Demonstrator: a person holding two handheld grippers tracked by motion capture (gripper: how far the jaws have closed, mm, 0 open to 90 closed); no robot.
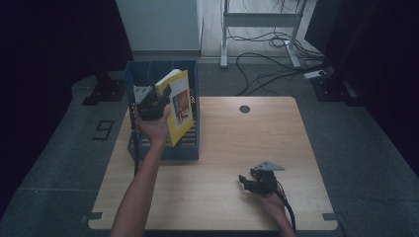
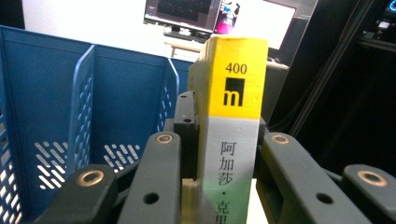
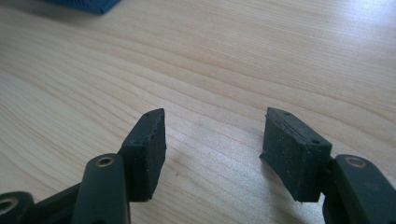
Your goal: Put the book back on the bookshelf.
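Left gripper [image 1: 157, 102] clamped on yellow book [image 1: 179, 103], spine [image 2: 232, 135] squeezed between jaws in left gripper view, book held upright and slightly tilted above blue rack [image 1: 190, 148] at table's [image 1: 217, 197] far-left corner. Rack dividers [image 2: 83, 107] visible beside book, slots open. Right gripper [image 1: 247, 181] resting low near table's front right, jaws apart, nothing between pads [image 3: 149, 149], bare wood beneath. Likely step: lowering book into a rack slot. Risks, judged from here: bottom edge catching on a divider or the rack wall if tilt not corrected, tipping or shoving the light rack off the near table edge; grip on spine only, so covers could fan open and snag; book sliding through pads if pinch loosens. Right gripper well apart from rack, no help steadying it.
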